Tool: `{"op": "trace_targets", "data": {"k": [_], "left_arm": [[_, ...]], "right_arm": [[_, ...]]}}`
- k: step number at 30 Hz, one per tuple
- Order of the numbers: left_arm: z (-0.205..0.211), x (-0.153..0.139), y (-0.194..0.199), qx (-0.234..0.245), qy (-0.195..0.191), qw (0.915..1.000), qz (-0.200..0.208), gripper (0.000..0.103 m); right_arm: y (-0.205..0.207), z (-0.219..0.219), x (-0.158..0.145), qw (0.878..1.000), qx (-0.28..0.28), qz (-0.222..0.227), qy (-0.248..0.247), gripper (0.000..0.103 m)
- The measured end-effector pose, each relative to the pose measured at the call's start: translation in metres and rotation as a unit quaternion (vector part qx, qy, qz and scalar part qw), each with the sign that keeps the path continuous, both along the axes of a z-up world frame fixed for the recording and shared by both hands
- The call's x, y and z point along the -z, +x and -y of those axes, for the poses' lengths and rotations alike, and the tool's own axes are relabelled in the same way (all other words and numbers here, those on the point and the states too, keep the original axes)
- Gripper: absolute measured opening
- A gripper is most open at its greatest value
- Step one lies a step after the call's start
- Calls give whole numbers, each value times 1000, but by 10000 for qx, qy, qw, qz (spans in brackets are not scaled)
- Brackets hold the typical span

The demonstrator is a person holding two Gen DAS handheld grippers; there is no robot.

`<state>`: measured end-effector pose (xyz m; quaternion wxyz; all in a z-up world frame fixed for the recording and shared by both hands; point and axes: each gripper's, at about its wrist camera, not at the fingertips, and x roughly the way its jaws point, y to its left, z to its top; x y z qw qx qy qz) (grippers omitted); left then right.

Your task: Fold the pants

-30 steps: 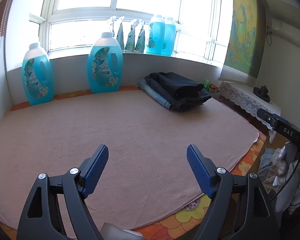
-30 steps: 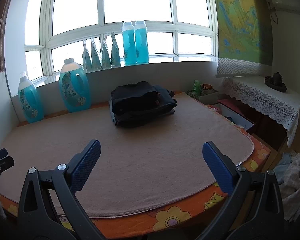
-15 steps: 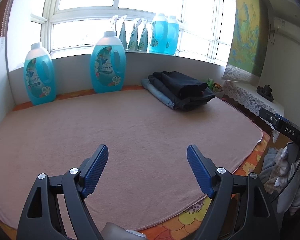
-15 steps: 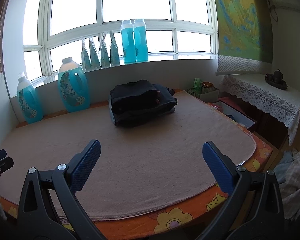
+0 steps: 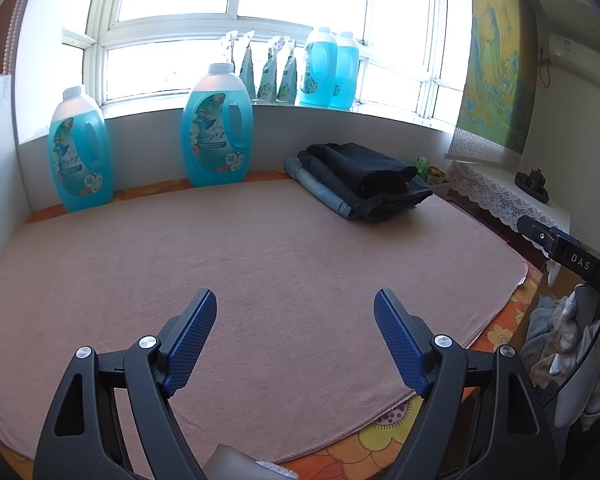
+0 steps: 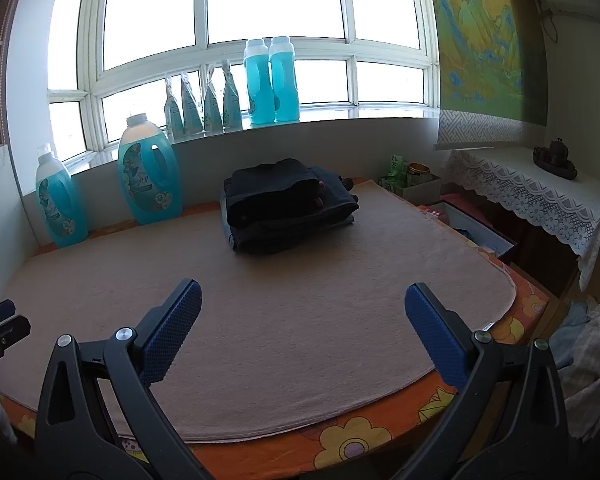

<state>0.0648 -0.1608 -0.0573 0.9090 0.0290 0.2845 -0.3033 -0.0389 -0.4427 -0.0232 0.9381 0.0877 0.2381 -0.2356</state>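
While both grippers' fingers (image 5: 192,340) gape wide, empty, folded pants (image 6: 288,204) lie lengthwise along the back wall.

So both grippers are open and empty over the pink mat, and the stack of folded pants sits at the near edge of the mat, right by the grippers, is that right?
Not quite. The stack of folded pants lies at the far side of the pink mat, by the wall under the window, well away from the grippers. The right wrist view shows it plainly. The rest holds: the left gripper and the right gripper are both open and empty over the mat.
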Motion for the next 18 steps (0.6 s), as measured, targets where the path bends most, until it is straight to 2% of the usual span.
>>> {"op": "trace_targets", "data": {"k": [18], "left_arm": [[-2, 1, -2, -93, 76, 9999, 67, 81]], "right_arm": [[6, -5, 2, 10000, -34, -3, 63, 103]]}}
